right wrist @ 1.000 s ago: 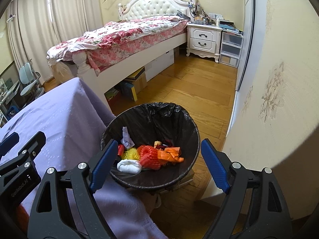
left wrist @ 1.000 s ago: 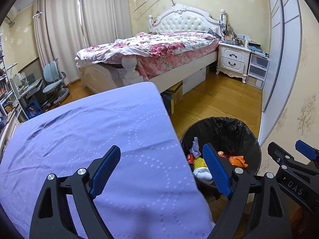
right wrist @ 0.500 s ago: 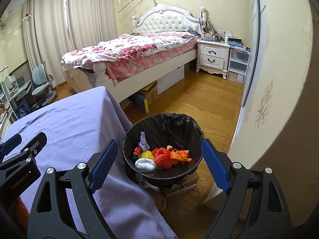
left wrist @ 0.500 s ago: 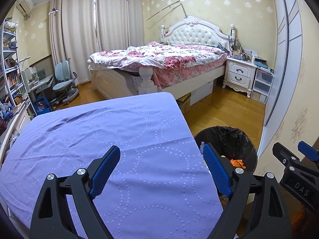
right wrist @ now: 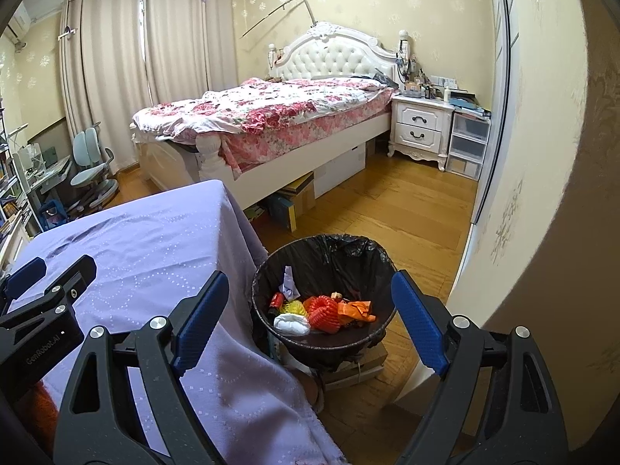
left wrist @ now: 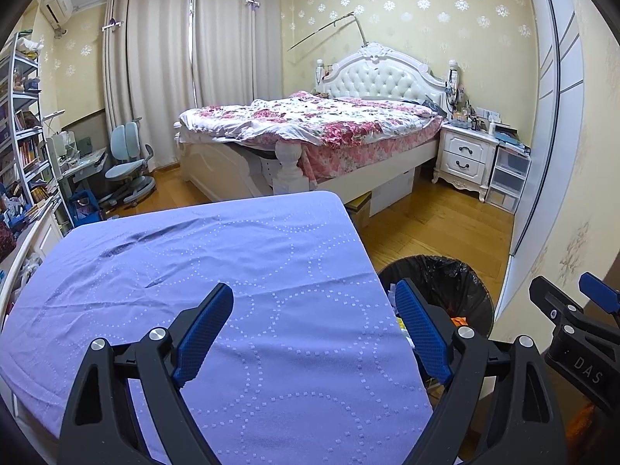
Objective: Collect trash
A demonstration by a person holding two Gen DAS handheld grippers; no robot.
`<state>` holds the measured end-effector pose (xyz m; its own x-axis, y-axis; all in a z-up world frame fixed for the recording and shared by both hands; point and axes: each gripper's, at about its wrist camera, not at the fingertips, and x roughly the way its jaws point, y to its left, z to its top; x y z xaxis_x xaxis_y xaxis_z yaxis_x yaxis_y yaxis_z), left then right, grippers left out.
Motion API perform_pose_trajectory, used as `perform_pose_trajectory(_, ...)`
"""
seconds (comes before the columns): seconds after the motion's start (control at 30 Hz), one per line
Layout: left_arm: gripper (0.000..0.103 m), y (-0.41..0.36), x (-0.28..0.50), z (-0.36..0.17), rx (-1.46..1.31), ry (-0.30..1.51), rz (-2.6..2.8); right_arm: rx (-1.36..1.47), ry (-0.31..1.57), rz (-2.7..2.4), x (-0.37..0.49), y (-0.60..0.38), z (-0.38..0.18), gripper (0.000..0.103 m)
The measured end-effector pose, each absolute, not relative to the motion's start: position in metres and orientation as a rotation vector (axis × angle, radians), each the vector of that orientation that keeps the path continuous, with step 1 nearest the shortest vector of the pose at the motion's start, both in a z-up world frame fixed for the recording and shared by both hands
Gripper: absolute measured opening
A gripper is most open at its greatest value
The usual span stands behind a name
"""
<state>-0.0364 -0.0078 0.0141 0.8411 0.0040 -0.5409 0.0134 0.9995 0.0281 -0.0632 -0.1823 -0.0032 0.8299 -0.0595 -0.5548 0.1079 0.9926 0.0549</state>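
A round bin with a black liner (right wrist: pixel 323 255) (left wrist: pixel 438 275) stands on the wood floor beside the table's right edge. Inside lie several pieces of trash: an orange foam net (right wrist: pixel 323 308), an orange wrapper (right wrist: pixel 356 307), a yellow net (right wrist: pixel 292 306), a white wad (right wrist: pixel 290 323), a red can (right wrist: pixel 276 301) and crumpled white paper (right wrist: pixel 288 285). My left gripper (left wrist: pixel 314 329) hangs open over the purple tablecloth (left wrist: pixel 193 271) with nothing between its fingers. My right gripper (right wrist: pixel 308 317) is open too, above the bin and the table's edge, holding nothing.
A bed with a floral cover (left wrist: pixel 310 124) fills the back of the room, with a white nightstand (right wrist: pixel 420 128) and clear drawers (right wrist: pixel 467 143) to its right. Shelves, a desk and a blue chair (left wrist: pixel 128 162) stand at the left. A yellow wall (right wrist: pixel 523 193) is close on the right.
Both grippers have pulled back and risen, so the bin looks smaller and farther and more of the tablecloth and room shows. The jaws of both stay open and empty.
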Motion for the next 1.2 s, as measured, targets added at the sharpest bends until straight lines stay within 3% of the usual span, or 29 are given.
perform_pose_trajectory(1.2, 0.085, -0.0019, -0.0435, 0.0171, 0.026, 0.566, -0.002, 0.077, 0.581, -0.087, -0.0671, -0.1781, 0.0013, 0.084)
